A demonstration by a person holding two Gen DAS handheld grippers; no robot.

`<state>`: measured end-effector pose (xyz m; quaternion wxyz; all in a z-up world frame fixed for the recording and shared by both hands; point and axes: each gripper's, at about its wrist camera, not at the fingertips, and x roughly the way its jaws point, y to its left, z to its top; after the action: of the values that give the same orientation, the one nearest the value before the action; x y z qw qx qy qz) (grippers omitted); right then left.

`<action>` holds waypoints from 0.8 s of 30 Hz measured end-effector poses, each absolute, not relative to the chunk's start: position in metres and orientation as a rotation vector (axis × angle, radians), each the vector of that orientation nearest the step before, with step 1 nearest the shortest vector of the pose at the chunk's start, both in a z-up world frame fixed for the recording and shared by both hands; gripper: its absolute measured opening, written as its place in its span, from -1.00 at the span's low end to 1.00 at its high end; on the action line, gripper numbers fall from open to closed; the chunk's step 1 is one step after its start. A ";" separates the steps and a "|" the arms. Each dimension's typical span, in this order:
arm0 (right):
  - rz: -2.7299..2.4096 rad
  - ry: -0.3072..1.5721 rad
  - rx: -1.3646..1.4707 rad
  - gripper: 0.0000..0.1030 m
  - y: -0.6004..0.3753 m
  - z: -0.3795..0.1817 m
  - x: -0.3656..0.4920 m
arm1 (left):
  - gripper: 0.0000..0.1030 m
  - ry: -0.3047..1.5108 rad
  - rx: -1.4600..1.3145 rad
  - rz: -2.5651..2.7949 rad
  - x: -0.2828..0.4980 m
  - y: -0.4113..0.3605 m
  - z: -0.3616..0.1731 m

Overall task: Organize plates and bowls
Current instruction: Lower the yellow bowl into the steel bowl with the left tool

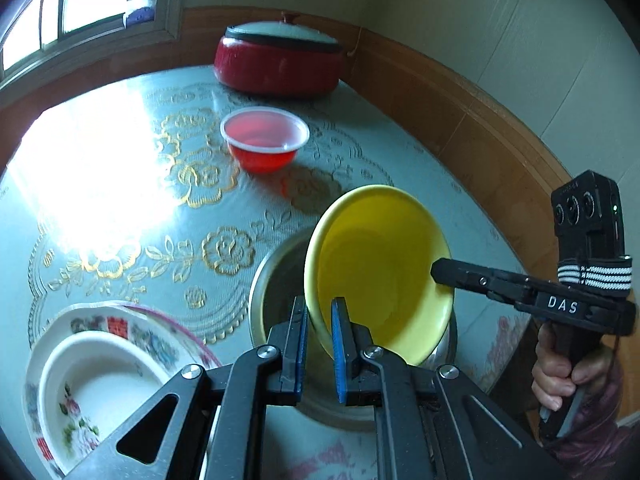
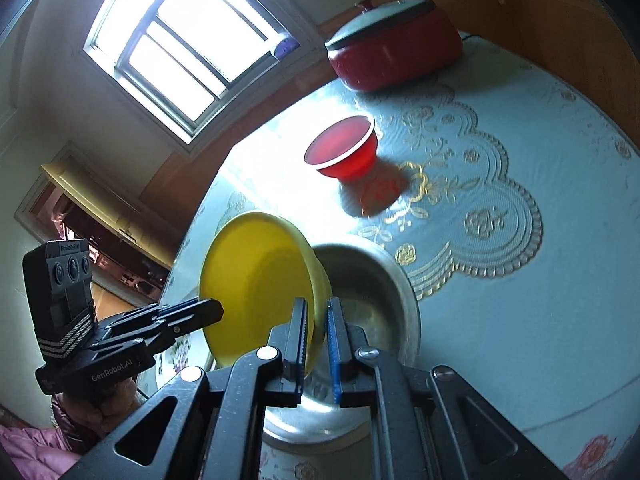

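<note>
A yellow bowl [image 1: 380, 272] [image 2: 256, 280] hangs tilted over a steel bowl [image 1: 276, 280] [image 2: 372, 280] that sits on the table. My left gripper [image 1: 320, 308] is shut on the yellow bowl's near rim. In the right wrist view the left gripper [image 2: 218, 312] reaches in from the left to that rim. My right gripper [image 2: 318, 308] is shut on the rim's opposite side, and in the left wrist view the right gripper [image 1: 438, 272] comes in from the right. A red plastic bowl [image 1: 264, 136] [image 2: 344, 148] stands farther back. A white bowl [image 1: 100, 380] rests in a floral plate [image 1: 160, 336].
A red lidded pot [image 1: 280, 64] [image 2: 396, 48] stands at the table's far edge by the wood-panelled wall. The round table [image 1: 120, 208] [image 2: 540, 280] has a pale blue cloth with gold flowers. A window glares brightly behind it.
</note>
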<state>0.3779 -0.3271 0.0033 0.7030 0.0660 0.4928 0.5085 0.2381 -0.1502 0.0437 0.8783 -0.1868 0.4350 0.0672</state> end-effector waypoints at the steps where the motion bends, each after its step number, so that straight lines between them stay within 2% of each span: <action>1: 1.130 1.106 0.134 -0.82 -0.328 0.001 0.375 | -0.78 0.922 -0.398 0.135 0.237 -0.151 0.039; 11: 1.069 1.161 0.081 -0.75 -0.328 -0.020 0.371 | -0.78 0.990 -0.438 0.154 0.231 -0.151 0.011; 24: 1.035 1.091 -0.028 -0.75 -0.325 -0.018 0.366 | -0.78 0.976 -0.384 0.194 0.235 -0.156 0.006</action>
<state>0.3655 -0.3245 -0.0177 0.7303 -0.0129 0.4954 0.4702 0.2345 -0.1560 0.0065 0.8611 -0.1828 0.4653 0.0926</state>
